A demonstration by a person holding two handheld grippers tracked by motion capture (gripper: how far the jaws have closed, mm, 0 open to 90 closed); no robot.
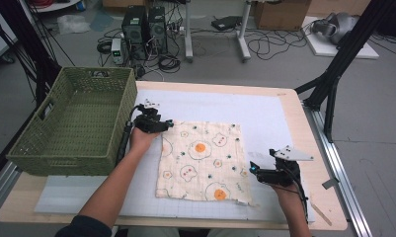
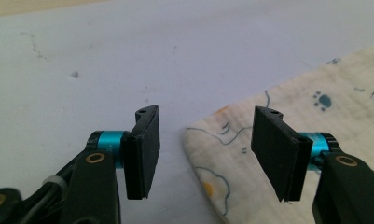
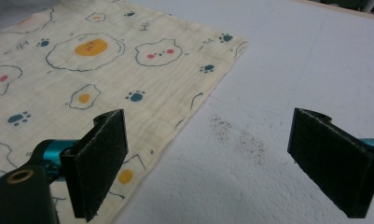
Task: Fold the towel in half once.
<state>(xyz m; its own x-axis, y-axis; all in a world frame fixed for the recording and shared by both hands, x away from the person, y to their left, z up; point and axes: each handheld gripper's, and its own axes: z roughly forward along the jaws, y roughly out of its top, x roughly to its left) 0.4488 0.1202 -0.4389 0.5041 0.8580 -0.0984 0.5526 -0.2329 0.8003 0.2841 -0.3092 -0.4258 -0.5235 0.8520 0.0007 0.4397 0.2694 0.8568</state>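
Cloth (image 1: 201, 161) flat on worktop (image 1: 264, 113), not yet lifted. Your left gripper (image 2: 205, 149) straddles far-left corner, jaws part-open, no pinch — right gripper (image 3: 212, 163) wide at near-right edge. Grasping all ahead.

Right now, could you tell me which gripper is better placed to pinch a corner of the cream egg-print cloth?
Probably the left gripper: a corner of the cream egg-print cloth lies between its open jaws. The right gripper straddles the cloth's side edge instead, over bare white mat.
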